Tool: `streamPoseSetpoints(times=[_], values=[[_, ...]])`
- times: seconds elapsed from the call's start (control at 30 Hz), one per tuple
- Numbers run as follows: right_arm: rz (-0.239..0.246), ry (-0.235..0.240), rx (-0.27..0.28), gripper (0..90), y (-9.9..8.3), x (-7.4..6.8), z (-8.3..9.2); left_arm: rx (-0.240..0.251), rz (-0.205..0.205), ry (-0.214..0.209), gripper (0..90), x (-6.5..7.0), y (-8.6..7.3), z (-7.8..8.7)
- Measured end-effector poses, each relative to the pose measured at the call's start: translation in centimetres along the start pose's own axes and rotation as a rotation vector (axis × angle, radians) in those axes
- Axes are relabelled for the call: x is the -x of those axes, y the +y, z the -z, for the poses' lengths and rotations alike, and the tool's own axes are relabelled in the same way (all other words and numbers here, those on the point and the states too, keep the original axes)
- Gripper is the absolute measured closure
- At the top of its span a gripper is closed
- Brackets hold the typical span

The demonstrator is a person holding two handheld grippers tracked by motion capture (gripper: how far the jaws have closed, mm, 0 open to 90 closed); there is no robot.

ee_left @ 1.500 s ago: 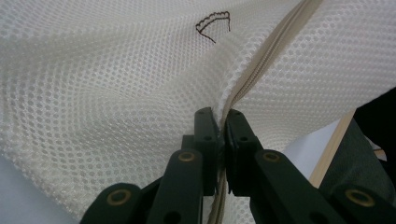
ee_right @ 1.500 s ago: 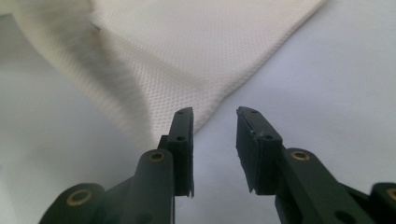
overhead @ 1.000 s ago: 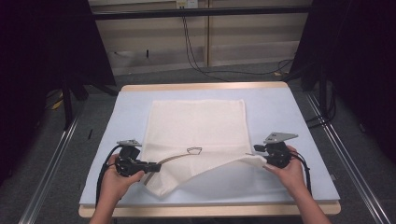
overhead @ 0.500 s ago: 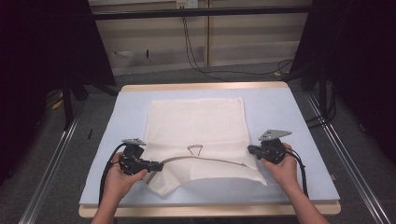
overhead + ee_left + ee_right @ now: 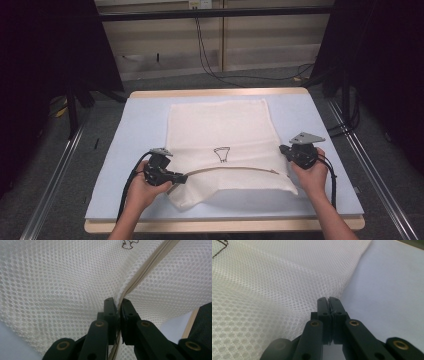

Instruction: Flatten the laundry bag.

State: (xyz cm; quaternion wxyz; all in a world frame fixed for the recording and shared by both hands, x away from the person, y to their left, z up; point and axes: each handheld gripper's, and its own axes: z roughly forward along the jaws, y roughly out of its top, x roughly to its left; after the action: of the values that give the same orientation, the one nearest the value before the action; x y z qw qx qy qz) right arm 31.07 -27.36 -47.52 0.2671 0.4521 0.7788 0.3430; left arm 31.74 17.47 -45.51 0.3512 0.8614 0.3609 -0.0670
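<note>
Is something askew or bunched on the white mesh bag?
Yes. The mesh bag lies flat at its far end, but its near left corner is bunched and lifted where the left gripper pinches the beige zipper.

Left of the left gripper (image 5: 181, 177): bare counter (image 5: 135, 130), open to the edge.
Between the grippers: the mesh bag (image 5: 220, 125), its zipper band (image 5: 230, 169) raised off the counter; the drawn mark (image 5: 221, 154) just behind it.
Right of the right gripper (image 5: 284, 150): a narrow bare strip of counter.
Ahead of both: flat bag, nothing tall.
Near side: the person's forearms.
</note>
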Motion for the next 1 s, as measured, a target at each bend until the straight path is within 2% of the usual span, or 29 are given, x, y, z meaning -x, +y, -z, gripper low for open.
streamPoseSetpoints(times=[0.07, 0.1, 0.17, 0.27, 0.37, 0.4, 0.47, 0.5, 0.57, 0.67, 0.73, 0.83, 0.87, 0.9, 1.0], values=[[-0.002, -0.002, -0.006, 88.0, -0.2, 0.1, -0.1, -0.003, 0.004, 0.000, 84.1, 0.1, 0.1, -0.1], [-0.005, 0.006, -0.001, 86.7, -0.4, 0.1, -0.2, 0.007, 0.020, -0.003, 84.0, 0.2, 0.0, -0.1], [-0.031, 0.018, -0.011, 81.4, -0.5, 0.1, -0.1, 0.012, 0.027, -0.014, 82.4, 0.1, 0.0, -0.1], [-0.029, 0.027, -0.014, 73.4, -0.6, 0.0, 0.3, 0.006, 0.032, -0.017, 76.4, -0.1, -0.1, 0.1], [-0.045, 0.040, -0.023, 65.5, -0.8, -0.1, 0.8, 0.003, 0.036, -0.011, 63.6, -0.4, -0.1, 0.4], [-0.051, 0.036, -0.022, 63.4, -0.9, -0.1, 1.0, 0.007, 0.051, -0.025, 61.8, -0.4, -0.1, 0.5], [-0.062, 0.058, -0.034, 61.3, -1.2, -0.2, 1.4, -0.002, 0.044, -0.019, 53.8, -0.6, 0.0, 0.9], [-0.061, 0.062, -0.035, 60.0, -1.3, -0.3, 1.5, 0.003, 0.054, -0.018, 49.3, -0.7, 0.0, 1.1], [-0.069, 0.070, -0.040, 57.2, -1.5, -0.5, 1.9, 0.008, 0.053, -0.024, 44.3, -0.8, 0.2, 1.6], [-0.073, 0.085, -0.040, 55.5, -1.8, -0.8, 2.4, 0.047, 0.043, 0.004, 34.0, -1.2, 0.2, 2.5], [-0.071, 0.082, -0.042, 54.6, -2.0, -0.9, 2.6, 0.068, 0.056, 0.022, 29.7, -1.4, 0.2, 2.8], [-0.080, 0.080, -0.051, 52.7, -2.4, -1.0, 2.8, 0.082, 0.075, 0.091, 27.4, -2.2, 0.1, 2.9], [-0.078, 0.080, -0.051, 52.6, -2.5, -1.1, 2.8, 0.087, 0.084, 0.131, 27.7, -2.5, 0.0, 2.8], [-0.073, 0.089, -0.055, 52.4, -2.5, -1.2, 2.8, 0.084, 0.090, 0.147, 28.4, -2.7, -0.1, 2.8], [-0.077, 0.097, -0.058, 51.7, -2.4, -1.5, 2.9, 0.097, 0.110, 0.230, 31.3, -3.4, -0.5, 2.4]])
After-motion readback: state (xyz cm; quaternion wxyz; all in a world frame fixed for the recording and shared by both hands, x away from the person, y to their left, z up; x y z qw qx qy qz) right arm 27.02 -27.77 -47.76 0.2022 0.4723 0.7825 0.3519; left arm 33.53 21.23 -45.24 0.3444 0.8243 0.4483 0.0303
